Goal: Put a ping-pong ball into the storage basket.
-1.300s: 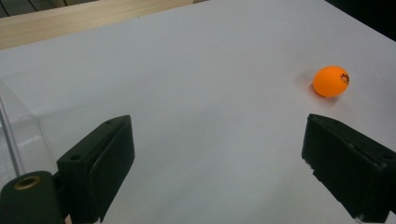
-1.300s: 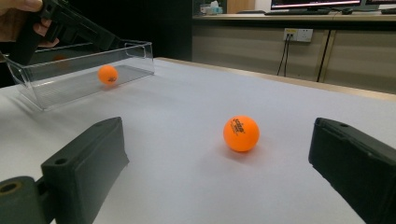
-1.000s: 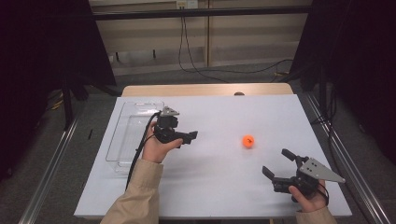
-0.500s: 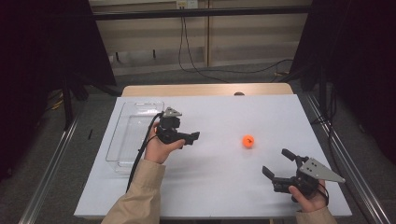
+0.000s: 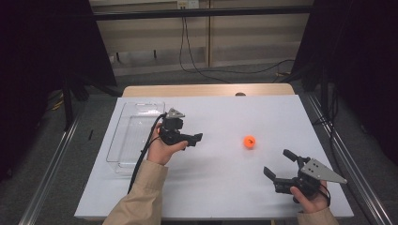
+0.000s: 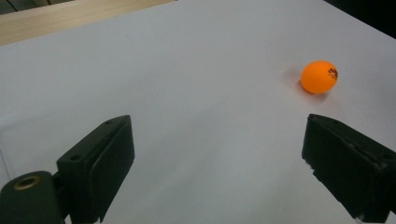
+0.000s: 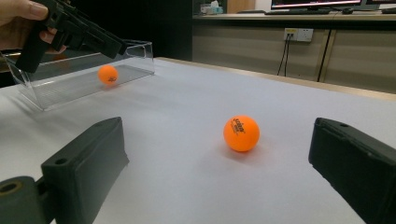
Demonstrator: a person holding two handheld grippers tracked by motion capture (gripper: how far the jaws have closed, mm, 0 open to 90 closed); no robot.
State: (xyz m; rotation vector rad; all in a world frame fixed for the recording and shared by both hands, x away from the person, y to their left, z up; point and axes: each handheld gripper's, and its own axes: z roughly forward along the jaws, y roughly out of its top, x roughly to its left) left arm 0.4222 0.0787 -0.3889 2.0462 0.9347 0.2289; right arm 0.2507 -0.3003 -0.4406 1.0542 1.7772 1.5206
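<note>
An orange ball (image 5: 249, 141) lies on the white table top (image 5: 220, 192), right of centre. My left gripper (image 5: 192, 139) hovers to the ball's left with its jaws pointing at it; they stand open with nothing between them, and the ball (image 6: 319, 77) lies ahead at the upper right of the left gripper view. My right gripper (image 5: 277, 163) sits near the front right edge, open and empty, aimed at the same ball (image 7: 241, 133). A second orange ball (image 7: 108, 74) rests inside the clear tray (image 7: 140, 56), behind the left gripper (image 7: 88, 35).
The clear plastic tray (image 5: 123, 123) stands along the table's left side, just beside the left hand. A wooden strip (image 5: 206, 90) borders the far edge. A black cable (image 5: 141, 159) trails from the left gripper along the sleeve. Dark floor and metal rails flank the table.
</note>
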